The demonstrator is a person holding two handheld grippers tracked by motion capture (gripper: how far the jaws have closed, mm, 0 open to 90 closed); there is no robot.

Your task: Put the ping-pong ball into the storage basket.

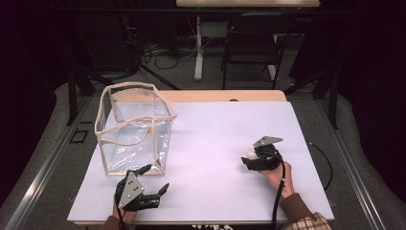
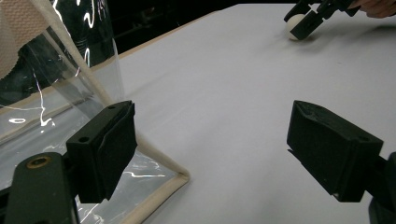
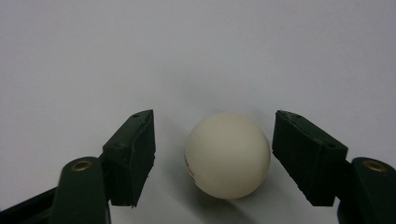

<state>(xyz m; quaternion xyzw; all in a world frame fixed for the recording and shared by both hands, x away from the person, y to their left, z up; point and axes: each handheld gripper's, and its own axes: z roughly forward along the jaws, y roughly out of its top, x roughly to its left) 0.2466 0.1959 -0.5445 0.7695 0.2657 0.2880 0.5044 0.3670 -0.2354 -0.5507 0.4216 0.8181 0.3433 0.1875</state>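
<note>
A cream-white ball (image 3: 228, 156) rests on the white table sheet (image 1: 215, 129) right of centre, also seen as the ball (image 1: 249, 155) and, far off, the ball (image 2: 295, 21). My right gripper (image 3: 212, 125) straddles it with a gap on the left side and the right pad very close, so the pads do not press. A hand holds this right gripper (image 1: 252, 160) low on the sheet. My left gripper (image 1: 153, 179) lies near the front edge, jaws wide with nothing between them. In its own view the left gripper (image 2: 215, 135) sits by the clear bag's lower corner.
A clear plastic bag (image 1: 134, 127) with cream-coloured trim stands open-topped at the left of the sheet; its wall and trim (image 2: 154, 158) lie just beside my left jaw. A chair (image 1: 251, 43) and table leg (image 1: 198, 48) stand beyond the table's far edge.
</note>
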